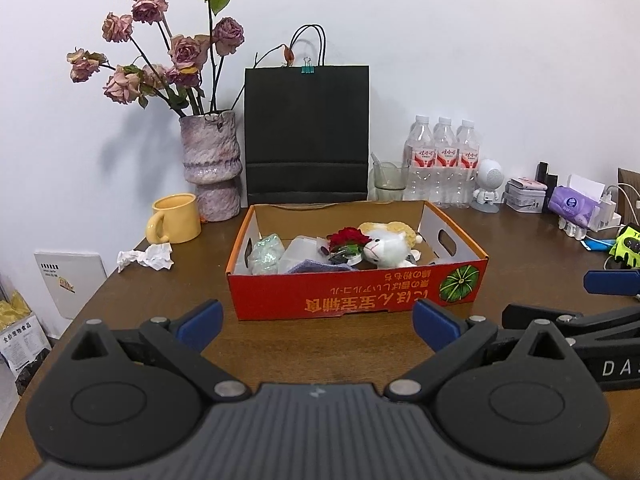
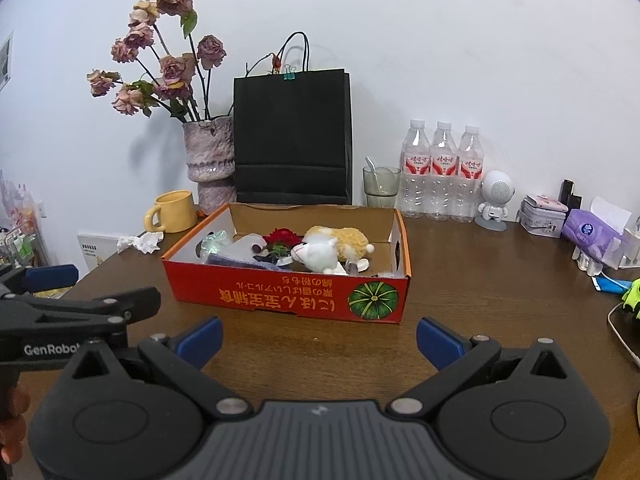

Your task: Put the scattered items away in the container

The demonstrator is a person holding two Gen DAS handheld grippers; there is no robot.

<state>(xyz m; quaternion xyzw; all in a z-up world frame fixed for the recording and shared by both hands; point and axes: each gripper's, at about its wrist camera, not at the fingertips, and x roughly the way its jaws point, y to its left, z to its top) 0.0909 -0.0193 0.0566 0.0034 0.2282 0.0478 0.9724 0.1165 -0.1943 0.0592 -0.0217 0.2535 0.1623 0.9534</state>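
White crumpled paper (image 1: 146, 258) lies on the tabletop (image 1: 320, 344), left of the red cardboard box (image 1: 356, 294) and just beside the yellow mug (image 1: 174, 218); it looks like the one scattered item left outside. It should be feather-light and soft, so a pinch across its bulk would likely do. The plush sheep (image 1: 388, 250) already rests in the box. The left claw (image 1: 318, 326) and right claw (image 2: 320, 340) both stand wide and empty.
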